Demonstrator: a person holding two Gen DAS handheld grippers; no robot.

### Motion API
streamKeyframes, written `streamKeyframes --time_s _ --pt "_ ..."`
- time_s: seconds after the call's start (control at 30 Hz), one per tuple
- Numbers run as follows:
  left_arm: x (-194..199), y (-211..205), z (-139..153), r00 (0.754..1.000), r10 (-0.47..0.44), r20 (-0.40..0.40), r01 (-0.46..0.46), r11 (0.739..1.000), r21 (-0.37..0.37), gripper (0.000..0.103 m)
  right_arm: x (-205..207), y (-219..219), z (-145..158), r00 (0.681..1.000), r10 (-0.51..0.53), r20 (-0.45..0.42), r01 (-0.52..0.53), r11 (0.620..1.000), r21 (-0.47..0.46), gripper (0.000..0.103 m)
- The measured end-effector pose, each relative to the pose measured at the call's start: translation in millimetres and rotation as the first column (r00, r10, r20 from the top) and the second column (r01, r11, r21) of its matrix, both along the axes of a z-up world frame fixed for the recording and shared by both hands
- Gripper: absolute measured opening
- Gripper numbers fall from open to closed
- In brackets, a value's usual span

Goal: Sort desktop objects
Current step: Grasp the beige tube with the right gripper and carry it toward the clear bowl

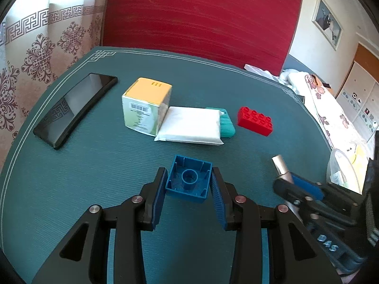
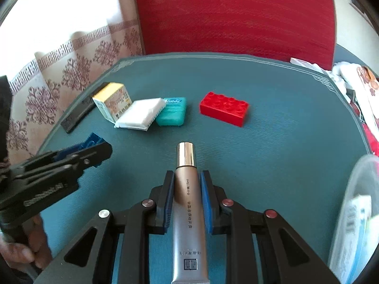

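What the two wrist views leave unclear

In the right wrist view the cosmetic tube (image 2: 188,210) runs off the bottom edge, its crimped end cut, and its small print is unreadable. The clear plastic container (image 2: 357,215) at the right edge is blurred and cropped, its contents indistinct. The black phone (image 2: 77,116) is mostly hidden behind the yellow-topped carton (image 2: 111,101). The left wrist view shows only a sliver of the teal floss case (image 1: 226,124) past the white tissue pack (image 1: 191,125)

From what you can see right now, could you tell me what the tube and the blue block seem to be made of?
The tube looks like soft plastic with a satin champagne finish; its flat crimped end and shiny, metallic-looking cap suggest this. The blue block looks like hard moulded plastic, slightly glossy: its hollow underside shows thin ribs and a central socket.
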State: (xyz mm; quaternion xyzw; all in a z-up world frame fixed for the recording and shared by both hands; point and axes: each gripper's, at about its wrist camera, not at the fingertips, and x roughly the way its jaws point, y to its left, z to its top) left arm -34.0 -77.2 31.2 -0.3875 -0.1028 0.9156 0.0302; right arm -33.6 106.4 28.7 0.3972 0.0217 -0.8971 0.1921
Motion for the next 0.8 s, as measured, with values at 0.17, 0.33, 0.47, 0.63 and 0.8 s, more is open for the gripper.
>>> streamKeyframes --time_s 0.17,0.33,0.47,0.63,0.8 --pt "1.9 6.4 1.2 1.0 -0.011 -0.009 0.011 1.0 -0.014 0.04 15.1 10.7 10.3 1.0 -0.019 -0.019 0.019 1.0 -0.018 0.025" --pt "5.7 13.1 4.6 0.999 -0.023 -0.026 0.023 0.999 -0.035 0.04 26.8 23.4 15.8 0.998 -0.046 -0.032 0.045 0.998 -0.034 0.025" --pt "9.1 19.4 6.8 0.999 -0.036 -0.041 0.033 0.998 -0.055 0.04 35.1 34.1 19.2 0.997 -0.068 -0.033 0.066 0.997 -0.05 0.025" --pt "13.6 29.4 9.2 0.997 -0.054 -0.056 0.05 0.995 -0.085 0.04 45.7 43.8 24.7 0.995 -0.091 -0.049 0.088 0.994 -0.062 0.025" --pt "18.0 38.9 12.2 0.995 -0.067 -0.074 0.058 0.991 -0.117 0.04 57.6 60.5 30.6 0.99 -0.124 -0.067 0.118 0.989 -0.091 0.025"
